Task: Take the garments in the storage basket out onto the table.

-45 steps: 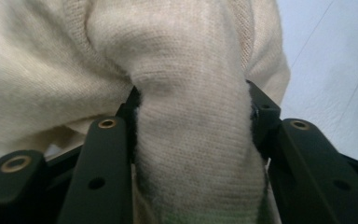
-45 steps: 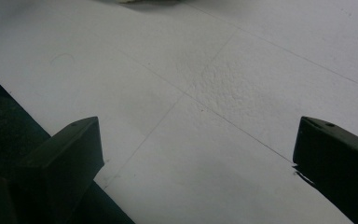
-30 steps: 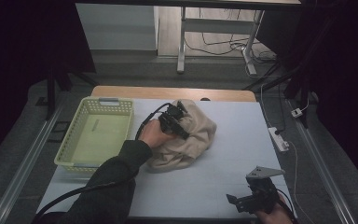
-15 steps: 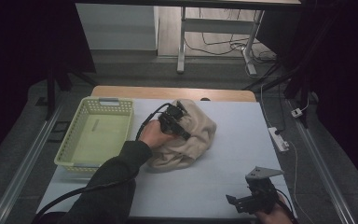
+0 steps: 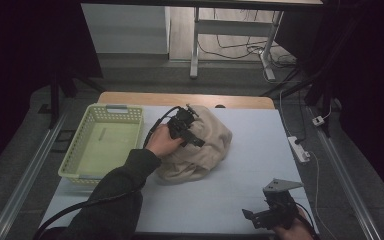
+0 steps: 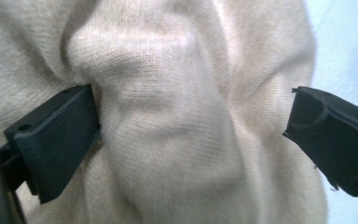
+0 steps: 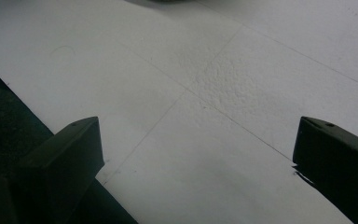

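A crumpled beige knitted cloth lies in a heap on the white table, right of a green basket. My left gripper rests on top of the heap. In the left gripper view its jaws stand wide apart around a thick fold of the cloth, so the left gripper is open; its left jaw touches the knit. My right gripper hovers low at the table's front right corner. In its own view the right gripper is open above bare table.
A light green plastic basket sits at the table's left side, with nothing seen in it. A white power strip lies along the right edge. A wooden strip borders the far edge.
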`<state>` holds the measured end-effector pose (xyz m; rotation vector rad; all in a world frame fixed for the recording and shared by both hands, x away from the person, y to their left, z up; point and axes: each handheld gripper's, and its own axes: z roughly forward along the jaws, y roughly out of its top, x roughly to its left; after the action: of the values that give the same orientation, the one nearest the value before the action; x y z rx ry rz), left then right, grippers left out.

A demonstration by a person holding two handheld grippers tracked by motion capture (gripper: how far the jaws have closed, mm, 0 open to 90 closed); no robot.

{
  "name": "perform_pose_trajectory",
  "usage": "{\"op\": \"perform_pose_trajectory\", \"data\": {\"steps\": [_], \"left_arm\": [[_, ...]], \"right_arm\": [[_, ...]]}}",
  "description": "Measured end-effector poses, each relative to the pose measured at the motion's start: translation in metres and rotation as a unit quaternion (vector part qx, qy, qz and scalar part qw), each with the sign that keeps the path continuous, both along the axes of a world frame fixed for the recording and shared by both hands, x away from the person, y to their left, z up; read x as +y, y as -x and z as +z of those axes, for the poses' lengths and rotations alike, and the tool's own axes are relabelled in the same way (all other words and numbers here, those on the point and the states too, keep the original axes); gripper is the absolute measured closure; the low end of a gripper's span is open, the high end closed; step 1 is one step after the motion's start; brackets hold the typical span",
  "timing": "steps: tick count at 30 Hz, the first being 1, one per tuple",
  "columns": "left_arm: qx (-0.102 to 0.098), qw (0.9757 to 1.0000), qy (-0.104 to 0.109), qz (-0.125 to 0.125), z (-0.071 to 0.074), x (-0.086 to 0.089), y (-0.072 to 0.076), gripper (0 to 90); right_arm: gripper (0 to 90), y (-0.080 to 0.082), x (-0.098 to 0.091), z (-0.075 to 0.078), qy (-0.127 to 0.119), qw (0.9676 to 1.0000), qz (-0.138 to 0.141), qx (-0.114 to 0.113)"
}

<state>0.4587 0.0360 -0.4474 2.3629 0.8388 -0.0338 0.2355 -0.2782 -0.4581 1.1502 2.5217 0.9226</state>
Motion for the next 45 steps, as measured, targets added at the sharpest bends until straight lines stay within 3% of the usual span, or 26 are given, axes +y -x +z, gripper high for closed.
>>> {"op": "perform_pose_trajectory", "data": {"steps": [9, 17, 22, 37, 45], "left_arm": [[-0.027, 0.9991, 0.012, -0.031, 0.017, 0.011, 0.008, 0.0], [-0.038, 0.9986, 0.020, -0.032, 0.023, 0.020, 0.018, 0.0], [-0.039, 0.9981, 0.042, -0.024, 0.023, 0.027, 0.025, 0.0], [-0.052, 0.9972, 0.051, -0.012, 0.020, 0.052, 0.042, 0.0], [-0.056, 0.9959, 0.070, -0.008, 0.021, 0.065, 0.057, 0.0]], "right_arm": [[1.5, 0.000, 0.000, 0.000, 0.003, 1.0000, 0.000, 0.001], [1.4, 0.000, 0.000, 0.000, 0.003, 1.0000, 0.000, 0.001], [1.4, 0.000, 0.001, 0.000, 0.004, 1.0000, -0.001, 0.001], [1.4, 0.000, -0.001, 0.000, 0.000, 1.0000, -0.010, 0.001], [1.4, 0.000, -0.001, 0.000, 0.000, 0.9999, -0.012, 0.002]]}}
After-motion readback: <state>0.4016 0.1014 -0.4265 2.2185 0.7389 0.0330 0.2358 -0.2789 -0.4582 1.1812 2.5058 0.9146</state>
